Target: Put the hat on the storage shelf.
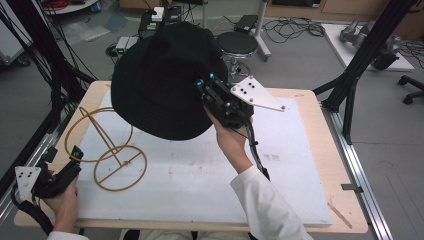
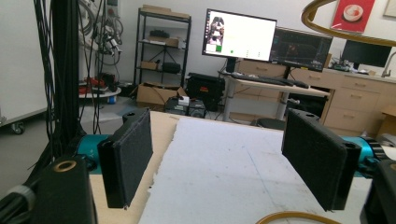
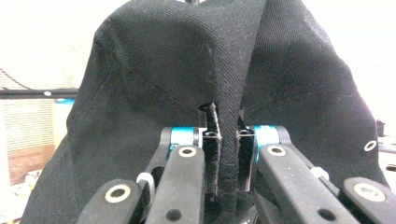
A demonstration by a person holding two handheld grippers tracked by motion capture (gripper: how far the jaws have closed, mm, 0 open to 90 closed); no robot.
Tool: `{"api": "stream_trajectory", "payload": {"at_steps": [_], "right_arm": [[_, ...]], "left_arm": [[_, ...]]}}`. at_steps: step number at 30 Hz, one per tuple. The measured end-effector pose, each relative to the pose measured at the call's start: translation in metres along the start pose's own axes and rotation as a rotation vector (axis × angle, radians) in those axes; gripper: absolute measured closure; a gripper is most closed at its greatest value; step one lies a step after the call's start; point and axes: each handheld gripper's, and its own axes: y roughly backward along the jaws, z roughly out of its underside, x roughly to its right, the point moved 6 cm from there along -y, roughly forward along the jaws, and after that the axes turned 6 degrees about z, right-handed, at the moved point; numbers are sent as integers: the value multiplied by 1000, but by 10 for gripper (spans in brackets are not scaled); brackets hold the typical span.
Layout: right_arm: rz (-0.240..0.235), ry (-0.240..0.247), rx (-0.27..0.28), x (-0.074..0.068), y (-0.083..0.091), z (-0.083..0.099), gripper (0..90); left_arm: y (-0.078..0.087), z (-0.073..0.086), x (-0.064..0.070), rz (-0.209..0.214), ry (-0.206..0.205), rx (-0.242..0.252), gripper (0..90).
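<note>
High view, right tongs (image 1: 201, 86) pinching black hat (image 1: 160, 80)

High view: overhead, looking forward and down across the whole desk (image 1: 300, 200). Left gripper view: low, facing along the desk toward distant monitors (image 2: 240, 35). Right gripper view: pressed close against the black hat (image 3: 187, 70), also under the high view.

A black twill fabric hat (image 3: 187, 70) hangs pinched in the right gripper (image 3: 227, 154), whose two black jaws close tight on a fold of its cloth. The hat's stitched seam runs up from the jaws; a small metal eyelet (image 3: 370, 146) sits on the hat's lower right edge, well apart from the jaws.
</note>
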Motion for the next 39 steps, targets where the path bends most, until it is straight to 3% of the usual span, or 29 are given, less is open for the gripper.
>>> {"api": "stream_trajectory", "payload": {"at_steps": [7, 16, 17, 29, 39], "right_arm": [[-67, -28, 22, -25, -11, -8, 863], [-145, -36, 4, -59, -32, -7, 863], [-167, -35, -6, -71, -38, -3, 863], [-251, -19, -68, -117, -60, 22, 862], [-294, -7, -129, -138, -72, 44, 862]], "left_arm": [[0, 0, 1, 5, -4, -2, 249], [0, -1, 1, 5, 1, 4, 249], [1, -1, 0, 3, 0, 2, 249], [2, -1, -1, -4, 6, 7, 249], [5, -2, -4, -12, 13, 12, 249]]}}
